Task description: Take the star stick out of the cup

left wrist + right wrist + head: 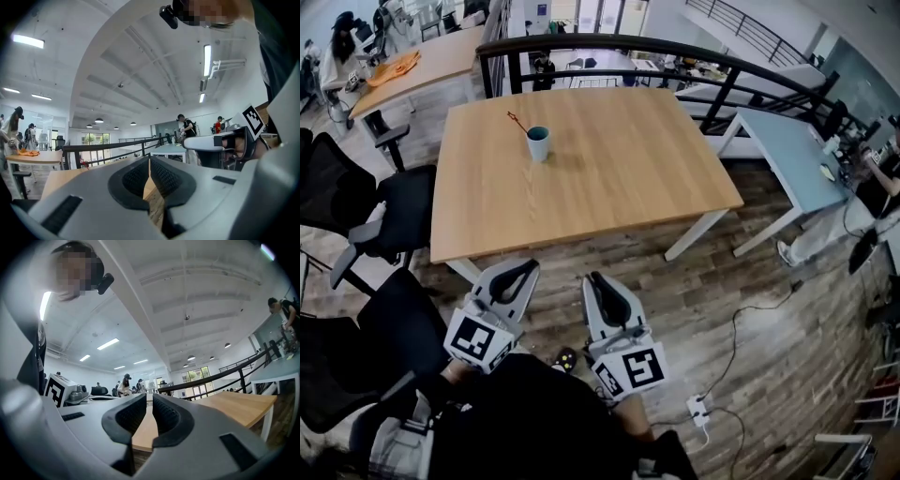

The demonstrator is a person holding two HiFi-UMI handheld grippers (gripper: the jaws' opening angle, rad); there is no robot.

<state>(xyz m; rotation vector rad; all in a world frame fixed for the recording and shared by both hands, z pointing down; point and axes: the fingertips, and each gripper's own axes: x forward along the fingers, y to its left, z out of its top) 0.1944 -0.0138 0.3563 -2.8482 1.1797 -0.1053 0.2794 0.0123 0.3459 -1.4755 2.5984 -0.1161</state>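
- A square table of light wood with white legs point(581, 202) stands in the middle of the head view, on a floor of dark wooden planks point(750, 272).
- A small teal cup point(538, 144) stands upright on the far left part of this table, and nothing else lies on the wood.
- The thin red star stick point(517, 122) is inside the cup. It leans out over the rim, away from the person and toward the left.
- The left gripper point(528, 266) is low in the picture, in front of the near edge of the table and well apart from the cup. Its jaws are pressed together at the tips and nothing is between them.
- The right gripper point(593, 279) is just beside it, also over the floor. Its jaws are closed to a thin slit, and nothing is between them.
- A black metal railing point(609, 42) curves behind the table.
- Black office chairs point(403, 211) stand at the left side.
- A pale grey-blue table point(787, 150) stands at the right side.
- A white power strip point(698, 410) with a cable lies on the floor at the right.
- The gripper views show a white ceiling with long strip lamps point(206, 60).
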